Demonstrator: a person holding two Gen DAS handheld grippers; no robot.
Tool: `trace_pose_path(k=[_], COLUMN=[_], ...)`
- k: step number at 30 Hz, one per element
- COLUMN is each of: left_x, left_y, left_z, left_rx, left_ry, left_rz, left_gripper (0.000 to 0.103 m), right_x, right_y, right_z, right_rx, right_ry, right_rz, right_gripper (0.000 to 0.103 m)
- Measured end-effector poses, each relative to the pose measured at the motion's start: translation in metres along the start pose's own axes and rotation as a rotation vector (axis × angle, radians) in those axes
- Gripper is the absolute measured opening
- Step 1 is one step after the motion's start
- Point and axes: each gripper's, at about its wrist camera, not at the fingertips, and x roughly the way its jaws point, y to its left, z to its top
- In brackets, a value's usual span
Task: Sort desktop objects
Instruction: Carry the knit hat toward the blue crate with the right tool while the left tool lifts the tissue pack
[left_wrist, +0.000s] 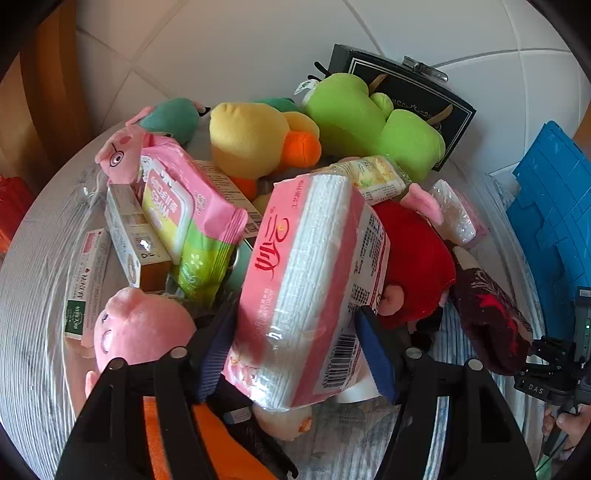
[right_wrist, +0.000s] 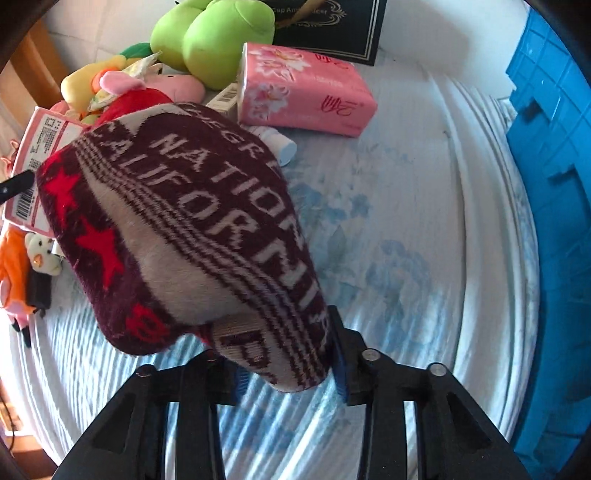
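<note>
Left wrist view: the left gripper (left_wrist: 301, 354), two black fingers with blue ribbed pads (left_wrist: 376, 354), stands spread wide around a soft rectangular tissue pack (left_wrist: 310, 280) in glossy pink and clear film; the left pad lies against the pack's side, while the right pad appears to stand just clear of it. The pack rests tilted on a heap of plush toys: a yellow duck (left_wrist: 255, 142) with an orange bill, a lime-green toy (left_wrist: 373, 118), a pink pig head (left_wrist: 138, 328). Beside it lie a crinkled wipes pouch (left_wrist: 188, 214) and slim cardboard cartons (left_wrist: 129, 236).

Right wrist view: the right gripper (right_wrist: 288, 365) has its jaws partly apart on the cuff end of a fuzzy maroon-and-cream knitted sock (right_wrist: 184, 229) with red stars and woven lettering, held above a ribbed, pale floral cloth (right_wrist: 424, 221). A blue plastic crate (right_wrist: 546, 184) stands at the right edge
</note>
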Motion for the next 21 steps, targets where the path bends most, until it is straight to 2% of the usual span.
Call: trace_pose_path(k=[1, 3, 4, 6, 8, 9, 11, 14, 21], left_x=[0.002, 0.0, -0.004, -0.013, -0.025, -0.031, -0.047, -0.075, -0.141], left_y=[-0.005, -0.013, -0.017, -0.026, -0.033, -0.035, -0.041, -0.051, -0.068], left_z=[-0.001, -0.006, -0.01, -0.019, -0.03, -0.035, -0.048, -0.064, -0.08], left_rx=[0.016, 0.038, 0.046, 0.059, 0.046, 0.035, 0.016, 0.02, 0.042], left_ry=[-0.003, -0.025, -0.039, -0.066, -0.08, -0.086, -0.107, -0.163, -0.285], left_rz=[0.009, 0.042, 0.057, 0.1, 0.126, 0.126, 0.13, 0.182, 0.232], left_gripper=[0.066, 0.064, 0.058, 0.051, 0.047, 0.046, 0.046, 0.046, 0.046], right_x=[-0.001, -0.006, -0.009, -0.015, -0.023, -0.029, -0.043, -0.068, -0.135], right_y=[0.001, 0.008, 0.012, 0.024, 0.034, 0.038, 0.044, 0.047, 0.05], right_z=[0.0, -0.001, 0.0, 0.003, 0.006, 0.008, 0.009, 0.008, 0.004], right_rx=[-0.001, -0.022, -0.035, -0.068, -0.09, -0.095, -0.103, -0.115, -0.111], right_ry=[-0.006, -0.034, -0.047, -0.088, -0.131, -0.151, -0.191, -0.253, -0.421], right_rz=[0.013, 0.025, 0.024, 0.021, 0.008, 0.01, 0.039, 0.064, 0.088], right_gripper=[0.058, 0.073, 0.076, 0.076, 0.038, 0.025, 0.025, 0.025, 0.025])
